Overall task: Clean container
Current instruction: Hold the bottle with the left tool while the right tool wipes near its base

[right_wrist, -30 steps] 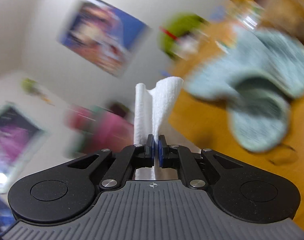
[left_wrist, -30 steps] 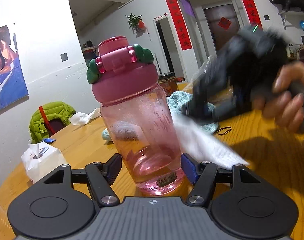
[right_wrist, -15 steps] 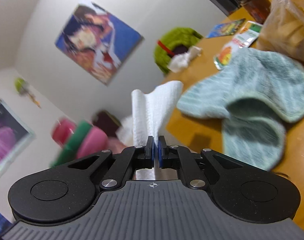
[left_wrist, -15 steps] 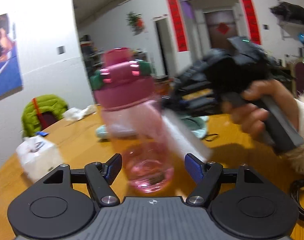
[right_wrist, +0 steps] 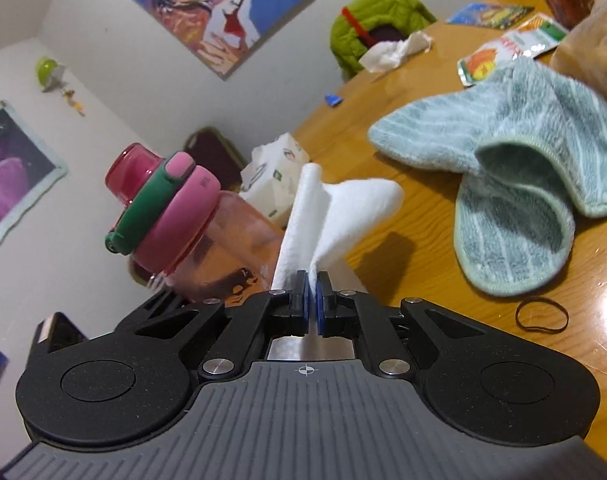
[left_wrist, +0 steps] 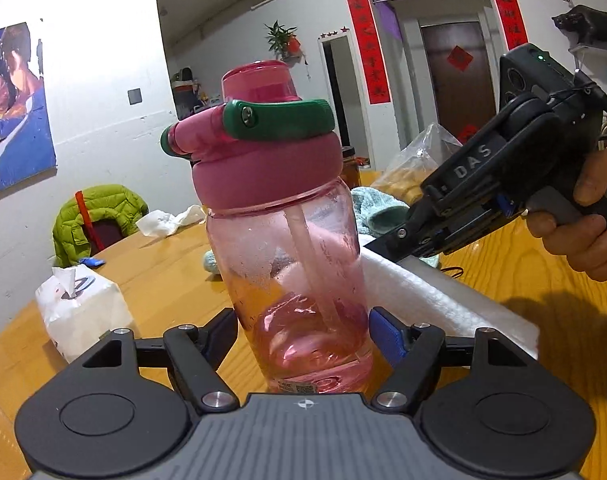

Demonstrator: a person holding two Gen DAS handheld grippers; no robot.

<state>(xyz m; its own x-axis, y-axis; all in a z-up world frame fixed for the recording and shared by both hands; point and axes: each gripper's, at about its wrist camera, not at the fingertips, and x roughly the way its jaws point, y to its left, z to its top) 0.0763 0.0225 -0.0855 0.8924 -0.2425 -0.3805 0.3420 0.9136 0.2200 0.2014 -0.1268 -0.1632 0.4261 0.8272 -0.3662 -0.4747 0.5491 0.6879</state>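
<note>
Left gripper [left_wrist: 303, 334] clamps smooth, rigid pink bottle [left_wrist: 287, 240] low at base; right gripper [right_wrist: 312, 292] pinches soft limp tissue [right_wrist: 335, 208] beside it, near table [left_wrist: 163, 264] edge

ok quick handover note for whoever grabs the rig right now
Left gripper: fingers on both sides of the pink bottle near its base, apparently gripping it.
Right gripper: shut on the white paper towel, held against the bottle's side.
The bottle stands tilted on the wooden table, lid closed.
Done: bottle steadied, towel brought to it.
Left: wipe the outside all round.
</note>
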